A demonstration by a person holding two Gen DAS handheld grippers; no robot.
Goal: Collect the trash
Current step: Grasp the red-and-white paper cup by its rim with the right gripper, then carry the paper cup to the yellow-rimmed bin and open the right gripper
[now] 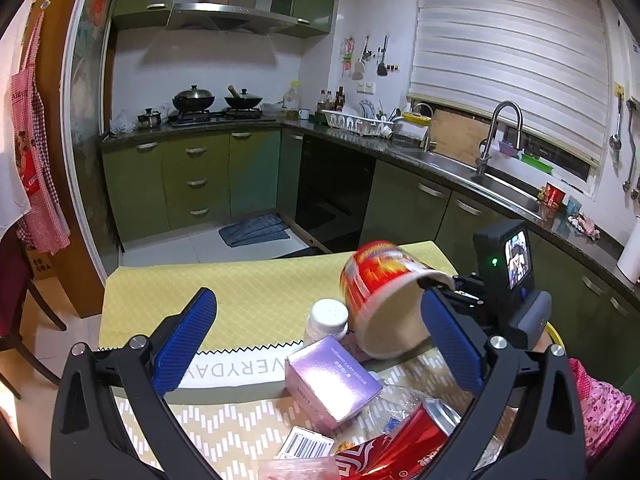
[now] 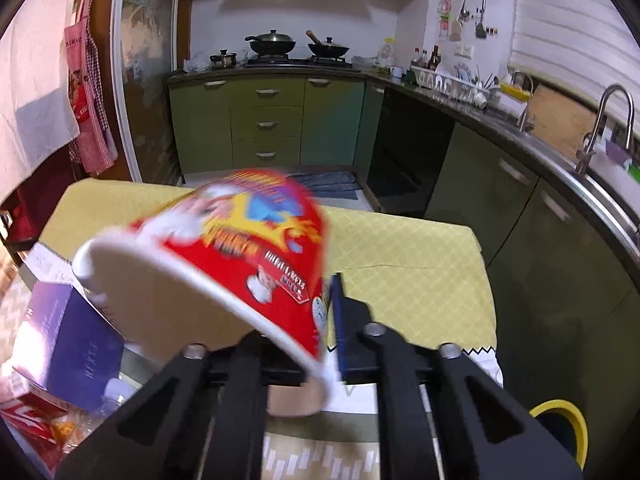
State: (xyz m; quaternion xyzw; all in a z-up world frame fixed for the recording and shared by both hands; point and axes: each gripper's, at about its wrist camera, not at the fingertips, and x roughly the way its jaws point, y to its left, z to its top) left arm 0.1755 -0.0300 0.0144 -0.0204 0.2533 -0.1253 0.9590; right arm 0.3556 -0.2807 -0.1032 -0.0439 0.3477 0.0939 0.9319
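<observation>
Right gripper [image 2: 320,332] pinches noodle cup [image 2: 224,248] by rim, tilted. Left gripper [image 1: 316,344] wide open, empty. Keep pinch firm, swing toward yellow bin [image 2: 568,416].

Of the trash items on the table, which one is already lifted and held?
The red noodle cup, clamped at its rim by the right gripper. The purple box, white bottle and red can lie ungripped.

A kitchen with green cabinets [image 1: 196,168] runs along two white walls, a dark counter [image 1: 360,136] on top. A stove [image 1: 216,114] with pans sits beneath a steel hood [image 1: 232,18], and a sink [image 1: 496,184] with a tall tap [image 1: 500,132] lies under a blind-covered window [image 1: 508,48]. The floor [image 1: 192,248] is pale tile with a grey mat [image 1: 254,230]; a red checked apron [image 1: 36,152] hangs at left.
</observation>
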